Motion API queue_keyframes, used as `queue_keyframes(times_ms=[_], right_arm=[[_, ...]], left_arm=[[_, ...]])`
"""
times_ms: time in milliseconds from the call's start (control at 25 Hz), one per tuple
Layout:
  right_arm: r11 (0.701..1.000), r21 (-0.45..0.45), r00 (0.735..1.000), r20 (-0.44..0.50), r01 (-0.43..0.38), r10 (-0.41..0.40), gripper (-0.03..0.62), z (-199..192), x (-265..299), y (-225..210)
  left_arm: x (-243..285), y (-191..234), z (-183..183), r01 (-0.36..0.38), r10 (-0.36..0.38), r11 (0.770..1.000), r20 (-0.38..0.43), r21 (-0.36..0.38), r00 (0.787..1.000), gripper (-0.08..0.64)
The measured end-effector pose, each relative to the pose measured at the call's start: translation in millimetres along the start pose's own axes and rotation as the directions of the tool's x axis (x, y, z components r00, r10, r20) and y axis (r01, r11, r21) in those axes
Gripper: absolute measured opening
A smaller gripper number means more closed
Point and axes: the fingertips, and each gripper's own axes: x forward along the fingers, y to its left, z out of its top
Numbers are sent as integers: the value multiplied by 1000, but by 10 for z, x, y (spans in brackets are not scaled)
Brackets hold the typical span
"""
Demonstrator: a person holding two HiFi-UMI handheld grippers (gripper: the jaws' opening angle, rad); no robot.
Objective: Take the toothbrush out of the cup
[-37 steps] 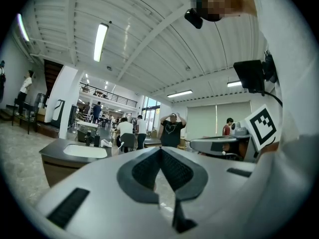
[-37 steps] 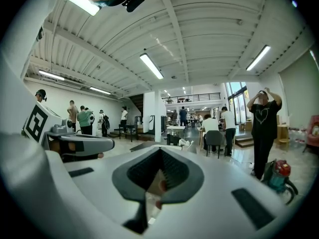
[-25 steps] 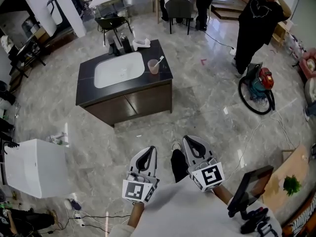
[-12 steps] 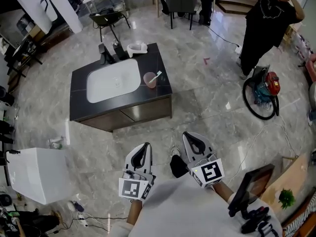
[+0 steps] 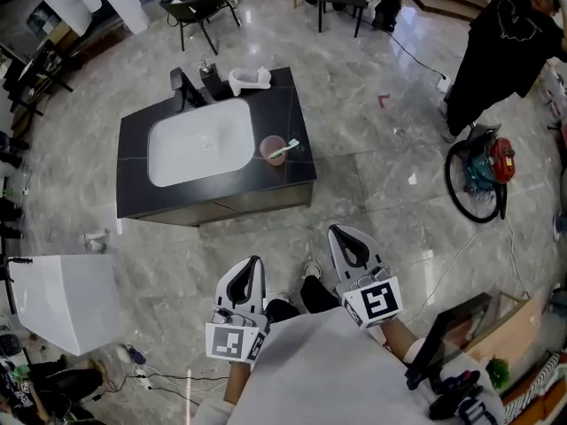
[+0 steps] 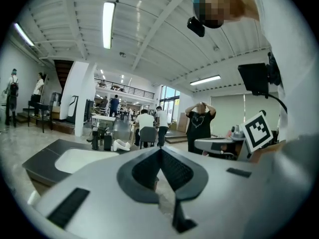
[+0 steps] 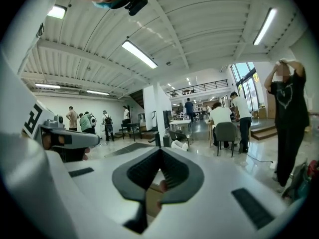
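HEAD VIEW: Both pairs of tongs are carried low in front of the person. The left tongs (image 5: pixel 253 264) and the right tongs (image 5: pixel 340 233) are each clenched on nothing, side by side above the marble floor (image 5: pixel 381 193). Well ahead of them, roughly between the lines they point along, stands the dark counter (image 5: pixel 133 189) with its white basin (image 5: pixel 197 140). The pink cup (image 5: pixel 270 149) sits on the counter's right side, just beside the basin. The toothbrush (image 5: pixel 287 149) rests in it, slanting over the rim with its pale green end toward the right tongs' side, and that overhang looks the easiest place to take hold. The tongs are probably shut because nothing is within reach — the work at the cup has not yet begun.

LEFT GRIPPER VIEW: The left tongs (image 6: pixel 160 152) have their ribbed pads meeting at the tip, with nothing between them. The counter (image 6: pixel 42 158) and basin (image 6: pixel 82 158) lie ahead and off to their left.

RIGHT GRIPPER VIEW: The right tongs (image 7: pixel 160 156) are likewise pressed together and empty. A pinkish patch shows through the opening below their tips — possibly the cup, but too small to be sure.
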Motion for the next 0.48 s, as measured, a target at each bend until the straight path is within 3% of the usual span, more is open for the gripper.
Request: queue_keyframes(times_ms=[480], right_arm=[[991,95,993,-86,93,-84,5,-402,614,-228]], left_arm=[[186,425,-125,20,-23,998,-47,-60,999,3]])
